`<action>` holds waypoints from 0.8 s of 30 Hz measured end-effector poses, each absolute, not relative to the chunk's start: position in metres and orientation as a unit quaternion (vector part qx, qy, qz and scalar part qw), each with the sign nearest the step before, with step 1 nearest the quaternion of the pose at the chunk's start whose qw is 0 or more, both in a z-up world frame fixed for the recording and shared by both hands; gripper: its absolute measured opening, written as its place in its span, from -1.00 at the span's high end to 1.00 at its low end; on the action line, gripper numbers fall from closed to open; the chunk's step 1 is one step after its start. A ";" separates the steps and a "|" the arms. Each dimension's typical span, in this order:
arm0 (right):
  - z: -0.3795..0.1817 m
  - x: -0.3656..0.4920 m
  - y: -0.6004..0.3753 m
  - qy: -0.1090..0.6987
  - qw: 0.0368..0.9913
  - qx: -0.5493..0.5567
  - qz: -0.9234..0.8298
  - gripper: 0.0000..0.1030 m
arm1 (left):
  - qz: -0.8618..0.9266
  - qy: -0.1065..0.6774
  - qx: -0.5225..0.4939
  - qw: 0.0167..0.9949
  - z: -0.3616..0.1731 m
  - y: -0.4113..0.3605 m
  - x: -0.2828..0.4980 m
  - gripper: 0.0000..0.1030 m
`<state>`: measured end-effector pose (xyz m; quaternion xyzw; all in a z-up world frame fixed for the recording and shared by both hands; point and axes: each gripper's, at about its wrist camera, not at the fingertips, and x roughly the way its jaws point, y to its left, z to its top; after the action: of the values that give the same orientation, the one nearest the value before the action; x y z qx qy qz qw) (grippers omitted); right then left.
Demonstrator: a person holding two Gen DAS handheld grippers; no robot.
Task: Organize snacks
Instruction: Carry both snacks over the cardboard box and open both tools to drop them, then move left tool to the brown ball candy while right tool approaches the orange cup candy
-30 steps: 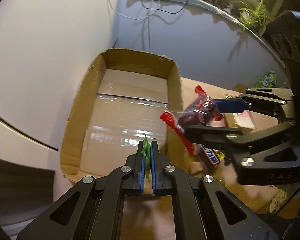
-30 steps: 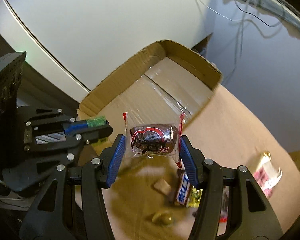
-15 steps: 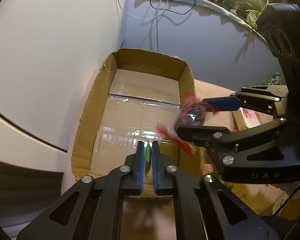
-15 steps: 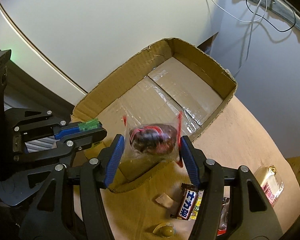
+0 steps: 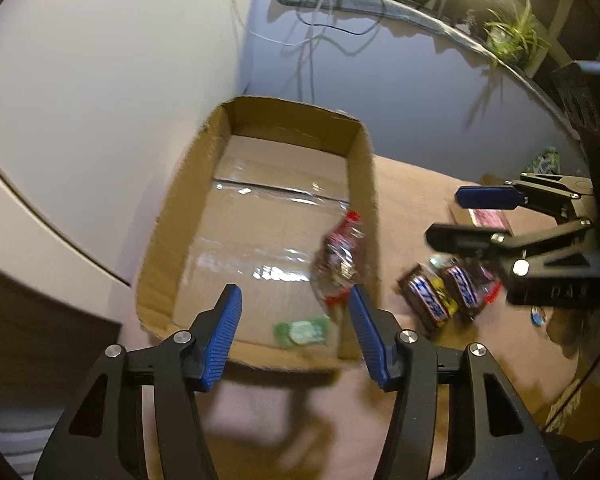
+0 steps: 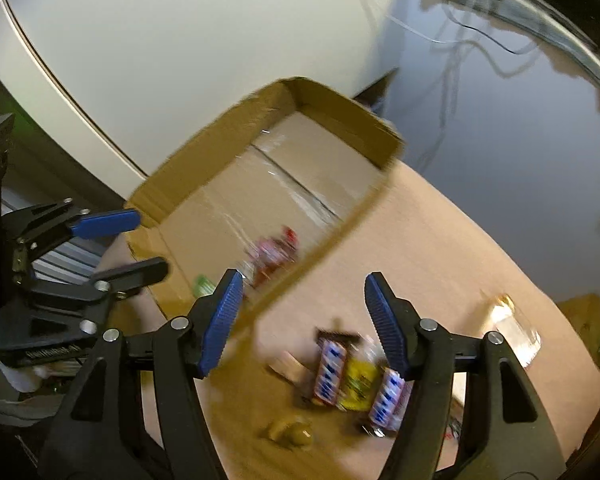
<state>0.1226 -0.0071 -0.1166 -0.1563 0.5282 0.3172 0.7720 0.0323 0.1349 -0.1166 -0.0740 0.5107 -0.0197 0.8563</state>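
- so, two snacks lie in the shallow brown cardboard box (image 5: 204, 216): a small green wrapped candy (image 5: 300, 331) at the near wall, and a red-and-clear wrapped chocolate cake (image 5: 340, 260) at about 1 o'clock from it.
- i judge much is left: blue-and-white chocolate bars (image 6: 332, 364) and a yellow packet (image 6: 358, 380) wait on the tan tabletop (image 6: 440, 248).
- left gripper (image 5: 294, 334) tilts down over the box's near edge, jaws opening, nothing between.
- right gripper (image 6: 304, 320) tilts down above the bars, jaws opening, empty.

Left wrist view: I look steeply down, close over the cardboard box (image 5: 260, 220) near end | Right wrist view: from the box's right, facing left-forward across it (image 6: 300, 184) | Shared: box, snack bars (image 5: 440, 296) (image 6: 356, 376), each other's gripper.
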 end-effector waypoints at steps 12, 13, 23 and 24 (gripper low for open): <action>-0.141 0.079 -0.162 0.598 0.764 -0.119 0.212 -0.46 | -0.092 0.565 -0.059 0.818 -0.142 0.052 0.013 -0.07; -0.143 0.073 -0.172 0.602 0.763 -0.120 0.203 -0.46 | -0.098 0.566 -0.054 0.817 -0.144 0.044 0.012 -0.07; -0.160 0.039 -0.248 0.621 0.768 -0.073 0.139 -0.45 | -0.151 0.586 -0.012 0.796 -0.169 -0.014 0.009 0.04; -0.162 0.038 -0.253 0.624 0.767 -0.070 0.134 -0.42 | -0.154 0.589 -0.010 0.793 -0.172 -0.017 0.009 0.09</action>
<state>0.0377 -0.2534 -0.1619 -0.0699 0.6238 0.1341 0.7668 0.0094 -0.0169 -0.1719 -0.0102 0.5892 -0.1540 0.7931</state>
